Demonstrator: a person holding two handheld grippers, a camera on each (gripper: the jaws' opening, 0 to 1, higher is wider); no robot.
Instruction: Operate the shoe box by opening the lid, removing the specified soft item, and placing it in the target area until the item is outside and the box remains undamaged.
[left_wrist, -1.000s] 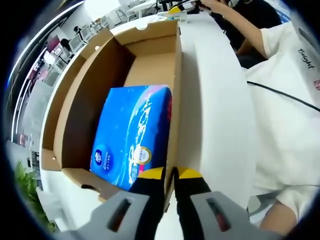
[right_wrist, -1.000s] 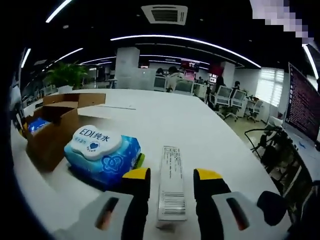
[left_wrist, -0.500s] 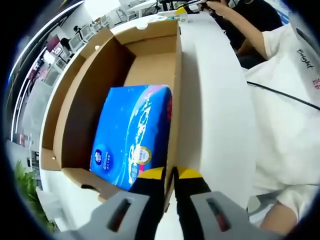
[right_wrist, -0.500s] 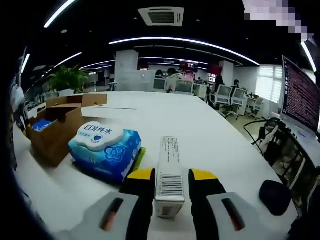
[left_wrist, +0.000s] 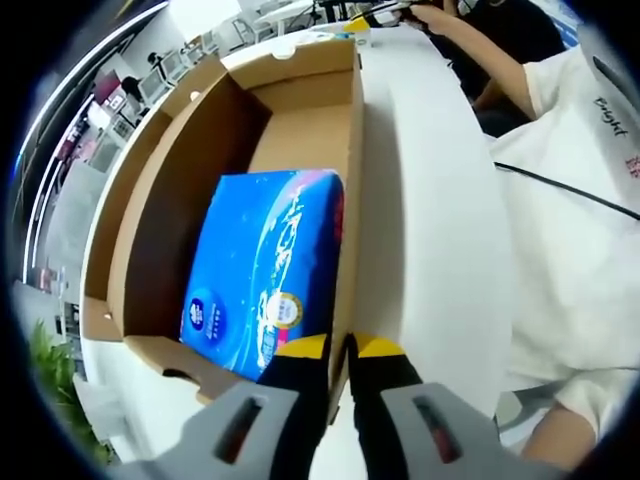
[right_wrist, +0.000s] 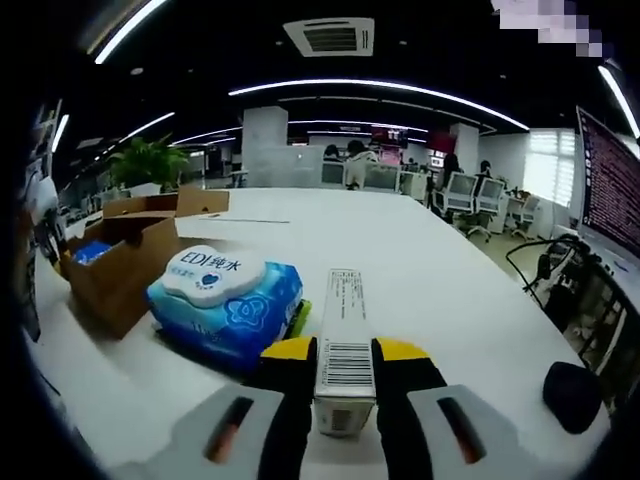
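Observation:
In the left gripper view an open cardboard shoe box (left_wrist: 150, 170) lies on the white table, with a blue soft pack (left_wrist: 265, 265) inside it. My left gripper (left_wrist: 340, 350) is shut on the box's near right wall. In the right gripper view my right gripper (right_wrist: 345, 355) is shut on a long white carton with a barcode (right_wrist: 345, 340), held just above the table. A blue wet-wipes pack (right_wrist: 225, 300) with a white lid lies left of it. The shoe box (right_wrist: 120, 255) stands further left.
A person in a white shirt (left_wrist: 580, 200) sits close on the right of the table (left_wrist: 430, 220). A black cable (left_wrist: 570, 190) crosses that shirt. A dark round object (right_wrist: 575, 390) lies at the right in the right gripper view. Office desks and chairs stand beyond the table.
My right gripper has closed its jaws onto the long white carton, which earlier lay loose between them on the table. The left gripper and box have stayed still.

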